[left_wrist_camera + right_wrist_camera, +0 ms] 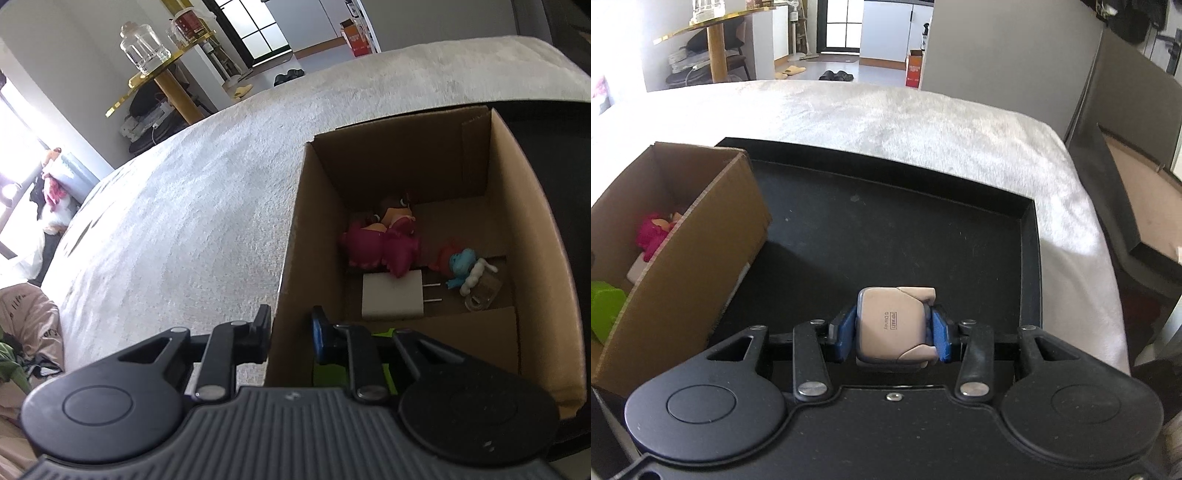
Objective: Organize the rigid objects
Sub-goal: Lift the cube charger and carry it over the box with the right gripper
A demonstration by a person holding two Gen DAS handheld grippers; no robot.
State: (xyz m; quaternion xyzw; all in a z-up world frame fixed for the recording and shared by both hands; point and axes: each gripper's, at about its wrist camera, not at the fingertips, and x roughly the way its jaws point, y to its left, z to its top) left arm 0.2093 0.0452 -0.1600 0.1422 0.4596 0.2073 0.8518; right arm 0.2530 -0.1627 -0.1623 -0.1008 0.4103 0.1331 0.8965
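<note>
A: Tongs check: right tongs clamped on a beige toy block, held above the black tray, just right of the cardboard box.

B: Left?

A: My left tongs straddle the box wall, apparently pinching it, prob. to steady it. Only the left view shows the contents: pink figure, white charger, blue figure. All sits on a bed.

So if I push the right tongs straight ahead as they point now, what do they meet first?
Probably only the black tray: the right tongs, shut on the beige figurine, face its bare floor, then its far rim. The cardboard box sits off left. Depth is uncertain.
</note>
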